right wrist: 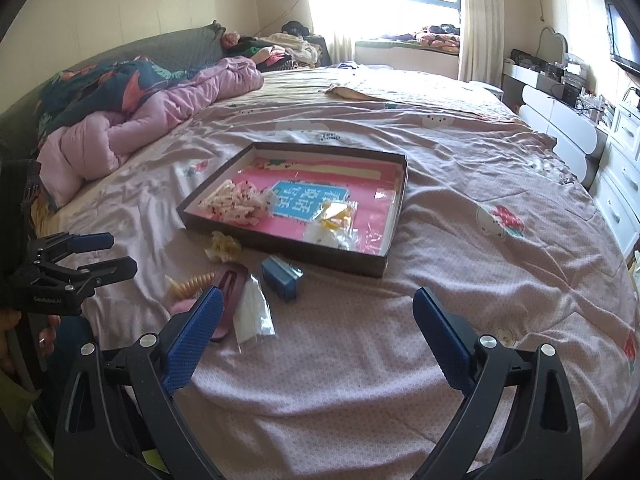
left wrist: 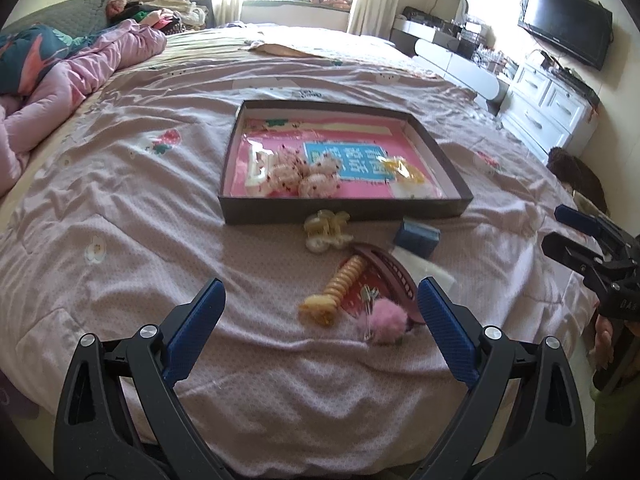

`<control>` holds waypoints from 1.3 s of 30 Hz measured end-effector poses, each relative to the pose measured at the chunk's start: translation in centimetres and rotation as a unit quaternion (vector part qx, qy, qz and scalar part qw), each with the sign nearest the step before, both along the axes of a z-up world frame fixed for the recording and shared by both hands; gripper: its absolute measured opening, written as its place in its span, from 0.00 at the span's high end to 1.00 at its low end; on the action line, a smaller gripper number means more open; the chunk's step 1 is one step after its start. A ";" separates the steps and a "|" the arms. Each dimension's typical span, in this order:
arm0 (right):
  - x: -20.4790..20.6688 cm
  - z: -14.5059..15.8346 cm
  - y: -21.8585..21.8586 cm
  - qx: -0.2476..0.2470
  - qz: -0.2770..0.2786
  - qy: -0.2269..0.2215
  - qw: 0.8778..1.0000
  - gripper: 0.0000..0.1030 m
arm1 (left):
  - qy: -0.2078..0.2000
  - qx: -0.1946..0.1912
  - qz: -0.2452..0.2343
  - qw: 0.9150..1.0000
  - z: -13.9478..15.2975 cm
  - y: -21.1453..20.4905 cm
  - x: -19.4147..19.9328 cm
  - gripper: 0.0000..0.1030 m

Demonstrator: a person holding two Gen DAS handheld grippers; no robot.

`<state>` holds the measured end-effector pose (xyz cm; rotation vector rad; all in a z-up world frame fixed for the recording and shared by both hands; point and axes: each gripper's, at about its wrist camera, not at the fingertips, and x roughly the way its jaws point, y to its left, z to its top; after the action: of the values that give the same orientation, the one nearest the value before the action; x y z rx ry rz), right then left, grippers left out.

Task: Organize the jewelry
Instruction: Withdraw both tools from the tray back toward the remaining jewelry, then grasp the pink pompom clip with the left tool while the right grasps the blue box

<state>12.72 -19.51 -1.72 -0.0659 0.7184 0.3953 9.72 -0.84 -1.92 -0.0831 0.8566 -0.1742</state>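
Observation:
A shallow dark box (left wrist: 344, 210) (right wrist: 288, 250) with a pink lining lies on the bed; it holds speckled pink scrunchies (left wrist: 298, 174) (right wrist: 236, 202) and a bagged yellow piece (left wrist: 406, 170) (right wrist: 336, 216). In front of it lie a cream claw clip (left wrist: 326, 230) (right wrist: 222, 246), a small blue box (left wrist: 416, 238) (right wrist: 282, 276), a yellow spiral hair tie (left wrist: 334, 292) (right wrist: 190, 284), a maroon hair clip (left wrist: 390, 272) (right wrist: 228, 296), a pink pompom clip (left wrist: 384, 326) and a clear bag (right wrist: 254, 314). My left gripper (left wrist: 322, 312) (right wrist: 106, 254) is open just short of the loose pieces. My right gripper (right wrist: 318, 320) (left wrist: 560, 226) is open and empty.
A pink quilted cover (left wrist: 280, 352) (right wrist: 460, 280) spreads over the bed. Bunched bedding (left wrist: 60, 76) (right wrist: 132, 120) lies at the far left. White drawers (left wrist: 548, 100) (right wrist: 624, 184) and a wall television (left wrist: 566, 24) stand on the right.

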 end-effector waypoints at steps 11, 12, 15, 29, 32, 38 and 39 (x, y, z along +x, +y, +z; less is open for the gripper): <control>-0.2 -1.9 -0.7 0.002 0.004 0.018 1.000 0.10 | 0.030 0.021 -0.030 0.999 -2.4 -2.7 -0.4 0.15; -0.2 -2.0 -0.7 0.002 0.004 0.018 1.000 0.10 | 0.031 0.021 -0.033 0.999 -2.5 -2.9 -0.4 0.15; 0.0 -2.5 -0.9 0.005 0.005 0.023 1.000 0.10 | 0.038 0.027 -0.042 0.998 -3.0 -3.5 -0.2 0.20; 3.9 -5.0 0.7 0.013 0.028 0.051 0.998 0.10 | 0.078 0.029 -0.061 0.995 -5.8 -4.8 1.2 0.55; 5.1 -5.5 1.7 0.011 0.042 0.056 0.997 0.10 | 0.086 0.019 -0.063 0.994 -6.2 -4.6 1.4 0.57; 7.6 -7.0 4.0 0.010 0.068 0.083 0.994 0.24 | 0.092 0.007 -0.063 0.994 -6.6 -4.6 2.1 0.60; 8.2 -7.4 4.3 0.013 0.071 0.090 0.993 0.25 | 0.093 0.003 -0.063 0.994 -6.7 -4.6 2.2 0.62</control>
<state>20.88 -15.17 -9.10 -0.0577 0.8882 0.5525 11.96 -5.44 -8.58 -0.0389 1.0481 -0.2863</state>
